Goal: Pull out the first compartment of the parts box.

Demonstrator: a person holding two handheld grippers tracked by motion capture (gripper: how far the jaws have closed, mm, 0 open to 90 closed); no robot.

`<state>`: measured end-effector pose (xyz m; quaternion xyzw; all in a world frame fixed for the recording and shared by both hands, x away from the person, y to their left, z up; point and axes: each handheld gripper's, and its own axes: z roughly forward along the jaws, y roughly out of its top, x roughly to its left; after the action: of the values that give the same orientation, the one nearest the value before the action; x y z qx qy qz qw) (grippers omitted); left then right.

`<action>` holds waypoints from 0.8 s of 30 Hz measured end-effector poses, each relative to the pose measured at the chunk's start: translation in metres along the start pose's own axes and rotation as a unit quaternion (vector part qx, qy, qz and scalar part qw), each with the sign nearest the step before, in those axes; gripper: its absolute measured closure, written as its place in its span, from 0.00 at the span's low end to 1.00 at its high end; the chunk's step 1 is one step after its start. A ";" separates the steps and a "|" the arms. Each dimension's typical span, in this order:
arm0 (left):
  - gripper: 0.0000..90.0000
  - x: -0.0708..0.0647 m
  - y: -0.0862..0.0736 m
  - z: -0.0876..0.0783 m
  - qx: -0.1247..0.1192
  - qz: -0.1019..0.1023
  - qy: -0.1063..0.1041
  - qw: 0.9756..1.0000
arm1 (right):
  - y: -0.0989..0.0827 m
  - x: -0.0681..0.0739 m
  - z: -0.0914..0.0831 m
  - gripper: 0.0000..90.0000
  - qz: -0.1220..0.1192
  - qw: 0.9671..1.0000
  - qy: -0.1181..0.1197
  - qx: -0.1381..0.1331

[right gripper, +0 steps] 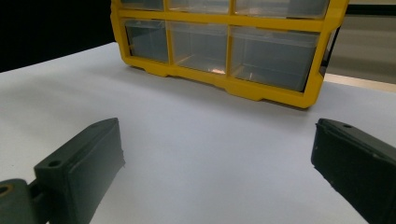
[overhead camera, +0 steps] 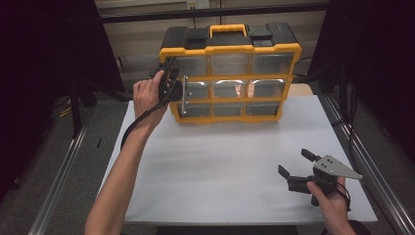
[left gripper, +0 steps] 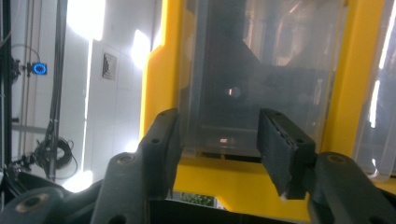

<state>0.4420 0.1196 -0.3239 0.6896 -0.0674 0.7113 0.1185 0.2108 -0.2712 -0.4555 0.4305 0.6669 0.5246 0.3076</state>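
Observation:
A yellow-and-black organizer case (overhead camera: 230,49) stands upright at the back of the white table (overhead camera: 220,161), its clear drawers facing me. My left gripper (overhead camera: 179,93) is at the case's left side, level with the middle row. In the left gripper view its jaws (left gripper: 218,116) are open, with a clear drawer (left gripper: 261,60) and the yellow frame (left gripper: 161,84) close ahead; I cannot tell whether the jaws touch the drawer. My right gripper (overhead camera: 292,161) stands open near the table's front right, nothing between its jaws (right gripper: 215,128). It faces the case (right gripper: 224,24) across bare table.
Black curtains hang on both sides. Metal rails (overhead camera: 58,176) run along the floor left and right of the table. The table's front edge (overhead camera: 244,223) lies just behind my right hand.

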 end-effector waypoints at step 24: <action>0.92 0.001 0.005 0.000 0.025 0.034 0.046 0.998 | 0.000 0.000 0.000 0.02 0.000 1.000 0.002 0.001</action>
<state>0.4407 0.1146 -0.3228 0.6565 -0.0672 0.7471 0.0799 0.2103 -0.2711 -0.4555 0.4294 0.6680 0.5249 0.3063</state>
